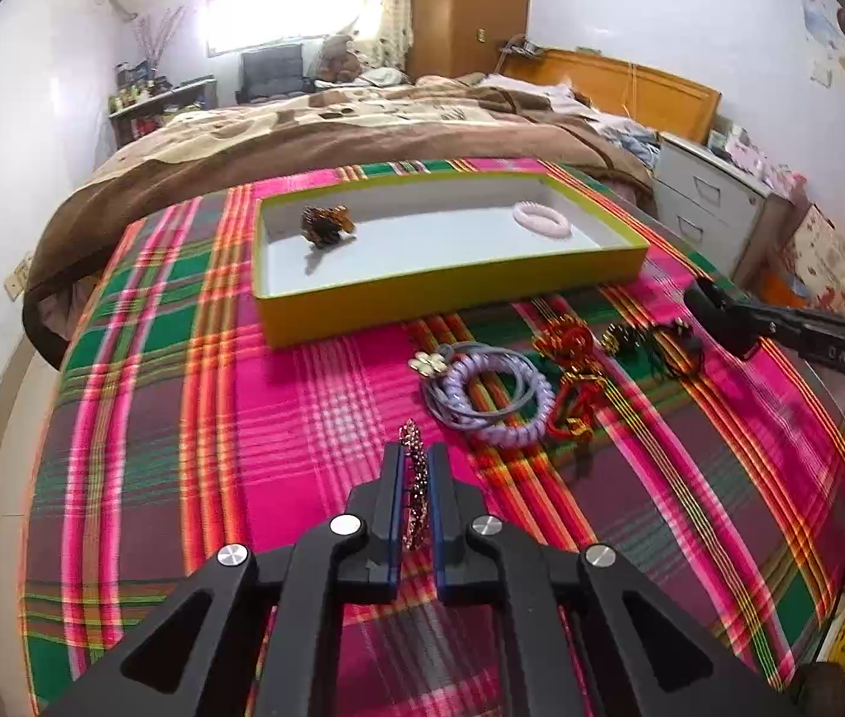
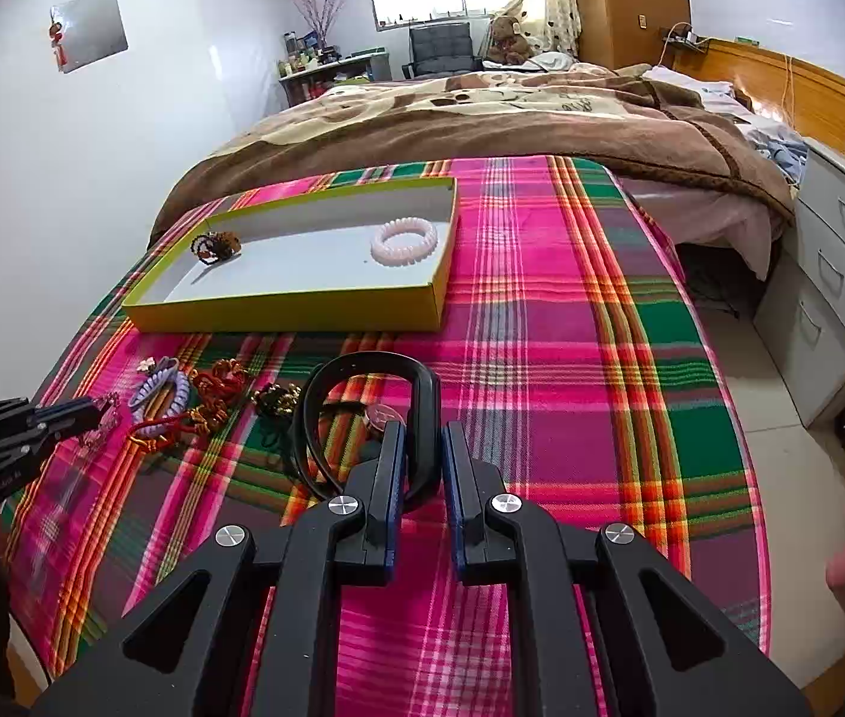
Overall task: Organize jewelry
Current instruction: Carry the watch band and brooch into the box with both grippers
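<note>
Home bedroom, quilted bed (image 2: 482,113), wooden headboard (image 2: 805,95), drawers (image 2: 841,275)

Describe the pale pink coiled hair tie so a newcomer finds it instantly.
Start at the shallow yellow-rimmed box on the plaid tablecloth. Inside, the pale pink coiled hair tie lies near its right end. The only other item inside, a dark brown beaded cluster, sits far left.

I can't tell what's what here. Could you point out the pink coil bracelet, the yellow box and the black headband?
pink coil bracelet (image 2: 404,240): right wrist view, its front loop.
yellow box (image 1: 452,302): left wrist view, near outer wall.
black headband (image 2: 363,363): right wrist view, top of arch.
</note>
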Available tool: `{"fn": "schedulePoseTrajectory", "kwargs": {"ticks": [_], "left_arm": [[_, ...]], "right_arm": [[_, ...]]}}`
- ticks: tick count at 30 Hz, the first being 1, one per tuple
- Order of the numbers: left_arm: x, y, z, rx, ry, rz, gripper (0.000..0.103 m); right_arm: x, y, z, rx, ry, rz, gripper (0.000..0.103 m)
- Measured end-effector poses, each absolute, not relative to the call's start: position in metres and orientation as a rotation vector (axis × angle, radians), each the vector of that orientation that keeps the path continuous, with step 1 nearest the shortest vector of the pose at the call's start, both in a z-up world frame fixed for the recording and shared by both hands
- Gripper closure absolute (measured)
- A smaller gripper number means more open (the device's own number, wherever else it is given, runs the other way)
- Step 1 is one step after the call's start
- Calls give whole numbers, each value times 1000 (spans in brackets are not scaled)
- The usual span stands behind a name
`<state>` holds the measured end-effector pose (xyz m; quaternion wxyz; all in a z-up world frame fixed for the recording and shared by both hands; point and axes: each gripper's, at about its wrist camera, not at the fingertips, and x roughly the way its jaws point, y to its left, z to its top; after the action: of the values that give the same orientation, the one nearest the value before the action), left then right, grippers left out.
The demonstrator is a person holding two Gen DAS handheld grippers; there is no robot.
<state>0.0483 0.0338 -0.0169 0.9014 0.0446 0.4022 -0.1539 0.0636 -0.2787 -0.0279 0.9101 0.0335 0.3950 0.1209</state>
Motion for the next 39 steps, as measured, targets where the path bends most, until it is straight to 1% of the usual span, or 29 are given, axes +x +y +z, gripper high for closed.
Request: {"fn": "schedulePoseTrajectory", "kwargs": {"ticks": [11, 21, 27, 39], "left_arm": [[62, 43, 12, 63, 777, -310, 96], [109, 44, 40, 48, 729, -308, 96], [145, 43, 37, 29, 744, -290, 96], [199, 39, 9, 1, 806, -282, 96]], "right_arm": [[74, -264, -9, 62, 784, 277, 90], [121, -237, 10, 13, 779, 329, 90], [171, -213, 9, -22, 812, 336, 90], [241, -179, -23, -33, 914, 328, 90]]}}
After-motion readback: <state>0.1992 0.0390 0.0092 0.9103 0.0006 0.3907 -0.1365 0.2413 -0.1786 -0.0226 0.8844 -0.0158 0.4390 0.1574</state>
